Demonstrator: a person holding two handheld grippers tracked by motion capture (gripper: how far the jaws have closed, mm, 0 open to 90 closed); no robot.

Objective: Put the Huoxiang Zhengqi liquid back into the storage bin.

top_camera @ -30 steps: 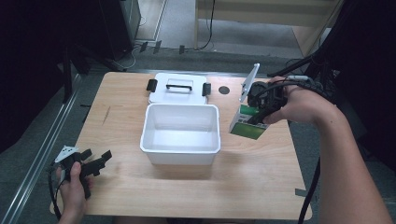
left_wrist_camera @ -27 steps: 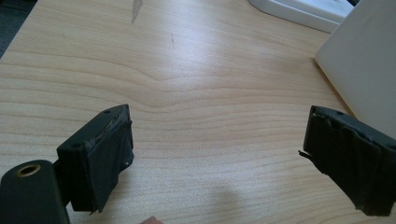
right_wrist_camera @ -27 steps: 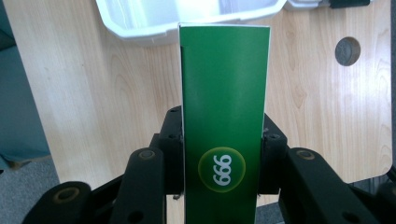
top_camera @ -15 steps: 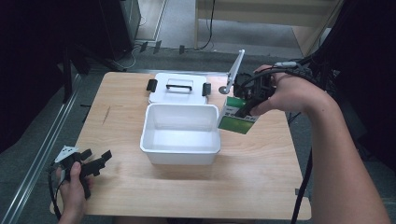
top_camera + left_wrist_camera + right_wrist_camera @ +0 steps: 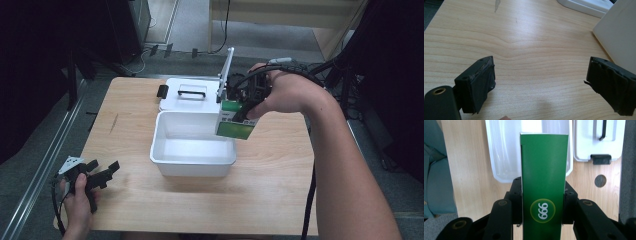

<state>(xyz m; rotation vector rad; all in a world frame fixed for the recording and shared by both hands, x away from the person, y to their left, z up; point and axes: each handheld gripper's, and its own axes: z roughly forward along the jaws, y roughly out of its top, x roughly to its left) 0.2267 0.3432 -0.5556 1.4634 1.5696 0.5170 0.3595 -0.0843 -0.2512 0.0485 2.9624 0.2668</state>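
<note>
Right gripper clamps a green box, jaws pressed on its two sides. A second ago the box hung off the tub's right wall, beside it; now it sits above the right rim of the white tub, partly over the inside. Judgement: the carry is nearly done and lowering into the tub comes next.

Left gripper rests low at the near-left table corner, unmoved, jaws wide with nothing between them.

High view shows the box tilted, held off the tub floor, and the lid lying flat behind. Right gripper view adds the box's printed round badge and the tub opening straight ahead. Left gripper view gives bare wood between the parted pads.
</note>
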